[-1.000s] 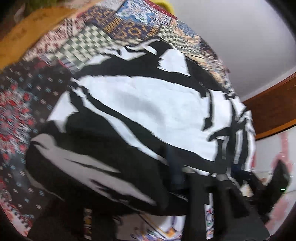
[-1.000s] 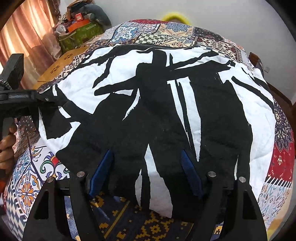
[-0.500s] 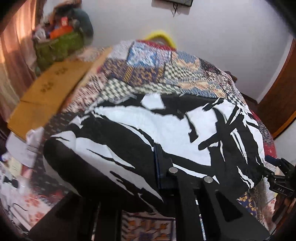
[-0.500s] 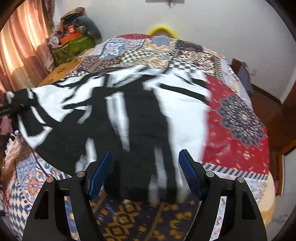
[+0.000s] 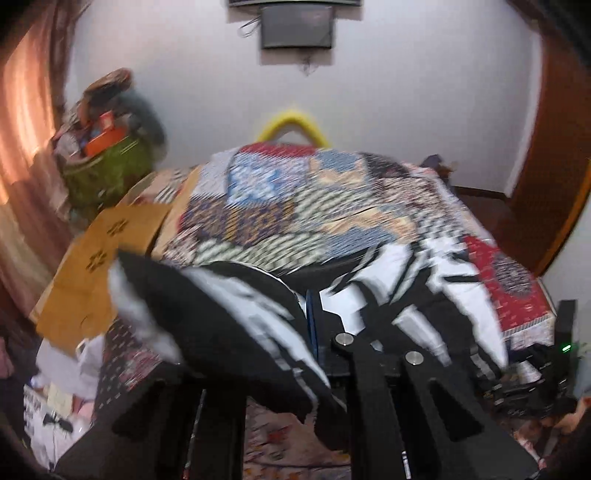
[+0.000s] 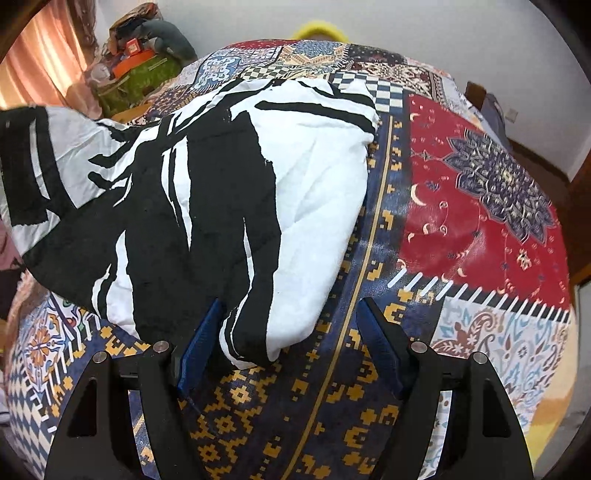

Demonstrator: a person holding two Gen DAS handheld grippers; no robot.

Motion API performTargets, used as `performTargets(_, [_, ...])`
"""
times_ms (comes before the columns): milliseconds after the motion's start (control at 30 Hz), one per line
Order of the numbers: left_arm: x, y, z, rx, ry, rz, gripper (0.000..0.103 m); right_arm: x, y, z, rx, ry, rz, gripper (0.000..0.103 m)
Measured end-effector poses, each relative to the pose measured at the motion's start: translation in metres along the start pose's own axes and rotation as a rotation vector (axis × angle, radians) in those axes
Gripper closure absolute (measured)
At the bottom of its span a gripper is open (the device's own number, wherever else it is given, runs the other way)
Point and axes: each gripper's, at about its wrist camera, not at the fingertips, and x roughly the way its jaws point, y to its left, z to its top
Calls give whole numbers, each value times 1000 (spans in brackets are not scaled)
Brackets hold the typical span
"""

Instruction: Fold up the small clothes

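Observation:
A black-and-white printed garment [image 6: 221,192] lies bunched on the patchwork quilt [image 6: 480,192] of a bed. One side of it is raised at the left edge of the right wrist view. My left gripper [image 5: 314,325] is shut on that raised side, and the cloth [image 5: 229,325] hangs over and hides the left finger; the picture is blurred. My right gripper [image 6: 291,347] points down at the bed with its jaws wide. The garment's near corner lies between them beside the left blue pad [image 6: 199,350], and neither pad presses on it.
A green bag [image 5: 107,173] piled with things and flat cardboard [image 5: 92,266] stand left of the bed. A yellow ring [image 5: 291,122] shows behind the bed, a dark screen [image 5: 295,26] hangs on the wall, and a wooden door [image 5: 546,147] is at the right.
My left gripper has risen with the garment's side in it. The garment has slid left and bunched up, uncovering the red quilt patch. The right gripper stays open.

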Motion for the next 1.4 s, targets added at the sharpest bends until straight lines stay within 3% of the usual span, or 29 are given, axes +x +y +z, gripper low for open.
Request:
performTargets(233, [9,-81,23,117,-6,-162,93,0,0,-1,1,-8,8,31])
performTargets(367, [30,-127,10,209,78,-260,93,0,-1,-2,2,-11,19,31])
performTargets(467, [50,-147,-9,265,156,-275,93,0,-2,-2,3,-12,27,31])
performTargets(600, [71,-151,-34,261,255,-307,93,0,-4,-2,1,-9,29,31])
performTargets(700, [73,-150,-41,264,268,-316,93,0,-3,-2,0,-9,33,30])
performTargets(800, [67,-144,-40,253,251,-335,93,0,-4,-2,0,-10,32,30])
performTargets(967, [33,-145,-27,258,131,-350,93,0,-3,-3,-3,-15,27,31])
performTargets(1033, [28,-150,-24,274,122,-360,93,-1,-2,-3,-4,-13,24,31])
performTargets(1300, [59,-159,-56,334,268,-360,93,-7,-4,-6,28,-2,23,31])
performTargets(1400, [58,-151,-64,334,288,-356,91,-15,-7,-8,37,-14,25,31])
